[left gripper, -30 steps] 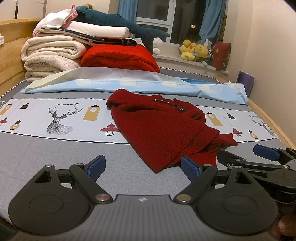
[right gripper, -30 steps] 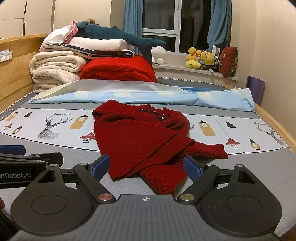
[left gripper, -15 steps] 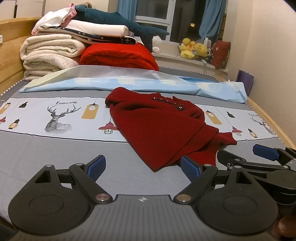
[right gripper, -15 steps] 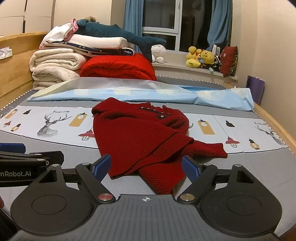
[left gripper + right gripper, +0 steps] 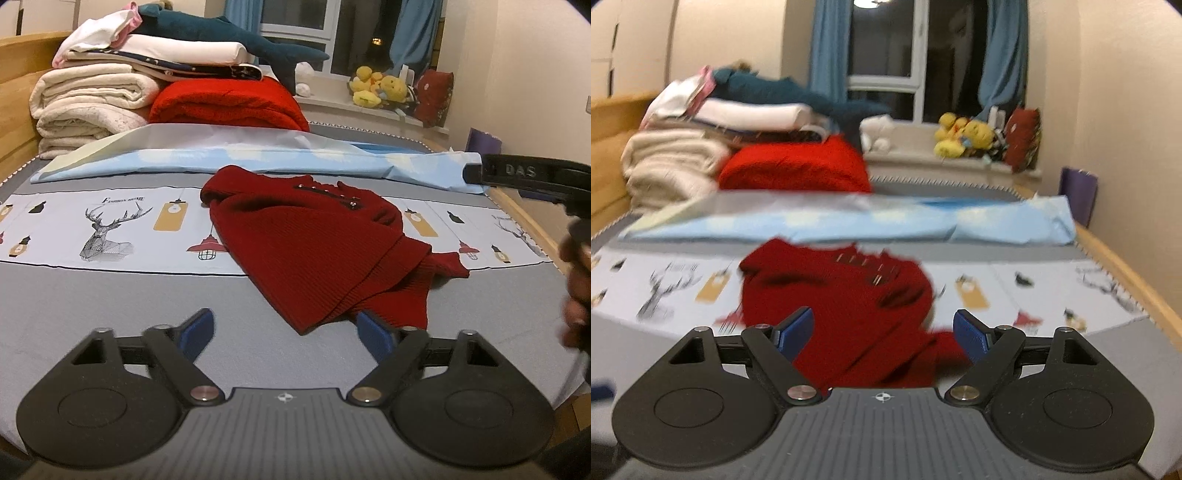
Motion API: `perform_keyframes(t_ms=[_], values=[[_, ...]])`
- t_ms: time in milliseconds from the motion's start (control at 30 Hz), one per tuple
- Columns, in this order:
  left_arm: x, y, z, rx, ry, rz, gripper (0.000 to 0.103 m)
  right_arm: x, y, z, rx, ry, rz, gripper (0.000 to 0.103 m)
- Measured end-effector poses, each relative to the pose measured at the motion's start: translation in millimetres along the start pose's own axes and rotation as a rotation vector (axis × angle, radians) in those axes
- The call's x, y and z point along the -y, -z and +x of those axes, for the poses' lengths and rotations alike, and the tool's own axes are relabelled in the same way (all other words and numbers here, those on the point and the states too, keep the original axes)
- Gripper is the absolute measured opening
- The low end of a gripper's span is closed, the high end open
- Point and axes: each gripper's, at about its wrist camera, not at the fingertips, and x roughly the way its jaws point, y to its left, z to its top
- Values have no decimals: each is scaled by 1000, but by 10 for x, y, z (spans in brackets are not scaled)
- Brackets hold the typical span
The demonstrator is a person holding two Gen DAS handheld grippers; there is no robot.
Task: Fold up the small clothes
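A bed (image 5: 110, 306) with a grey cover and a printed white band fills both wrist views. At the far left, a stack of folded blankets (image 5: 92, 99) sits against a wooden headboard, with a bright red blanket (image 5: 229, 99) beside it and a rolled pale blue sheet (image 5: 258, 162) lying across the bed in front.

In the near left foreground, the left gripper (image 5: 282, 332) hovers low over the cover. Its jaws stand wide and are closing, with only the sweater's near hem corner reaching toward the gap; nothing is gripped.

In the middle of the bed lies the red knit sweater (image 5: 314, 251), crumpled, with one side folded over the body and a sleeve cuff poking out to the right. It looks soft, limp and fairly light, a ribbed knit that should drape and stretch rather than hold shape, and grip well without slipping. The hem corners or shoulder seams seem the best places to pinch.

At the right, the right gripper (image 5: 882, 334) is held above the sweater, its view blurred, jaws wide apart and empty. A hand (image 5: 576, 291) shows at the right edge of the left view.
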Motion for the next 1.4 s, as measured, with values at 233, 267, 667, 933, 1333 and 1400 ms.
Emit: perform_keyframes(t_ms=[233,267,667,933,1333,1400], values=[[-198,-497,288,-36,24,64,48,541,79,474,-59,13,176,57],[-221,-609,412,-40,21,98,47,597,74,483,-67,5,211,56],[-498,-528,2523,-390,122,-159,49,797,89,588,-83,-74,251,55],[-340,-344,2923,-415,124,-173,31,934,115,662,-120,-46,247,56],[-958,-655,1868,-332,74,196,7,1120,131,774,-160,29,353,56],[-1155,-536,1721,-406,52,290,7,1127,137,774,-158,37,368,56]])
